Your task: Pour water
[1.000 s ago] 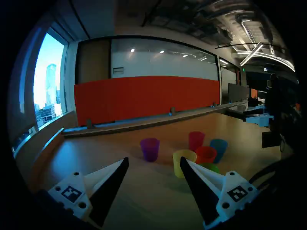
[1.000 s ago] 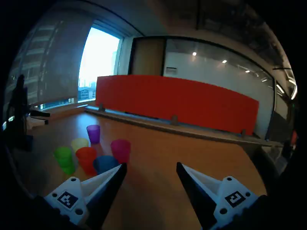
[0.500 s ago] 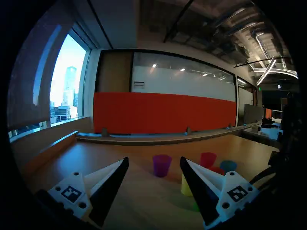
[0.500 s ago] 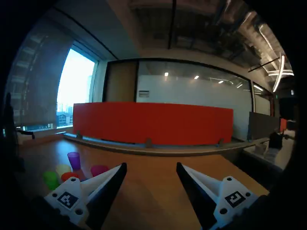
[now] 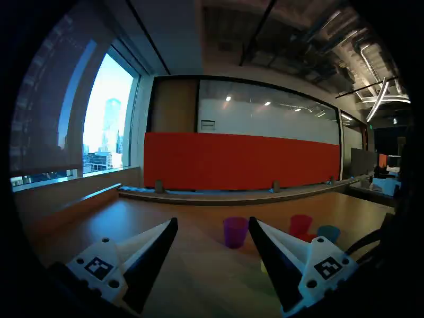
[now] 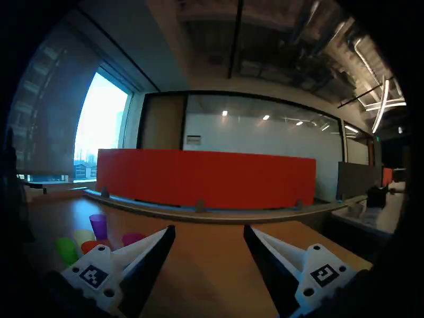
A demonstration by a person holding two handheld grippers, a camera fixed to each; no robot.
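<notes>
Purple cup (image 5: 235, 232) sits lower (seemingly upright); left hand-held gripper (image 5: 212, 219) gapes.

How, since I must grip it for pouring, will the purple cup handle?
The purple cup looks like thin plastic, so probably light and squeezable. It stands upright, narrower at the base, so a push might tip it. Its contents cannot be seen.

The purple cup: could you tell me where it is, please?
Left gripper view: the purple cup stands on the table, left of the pink cup.
</notes>
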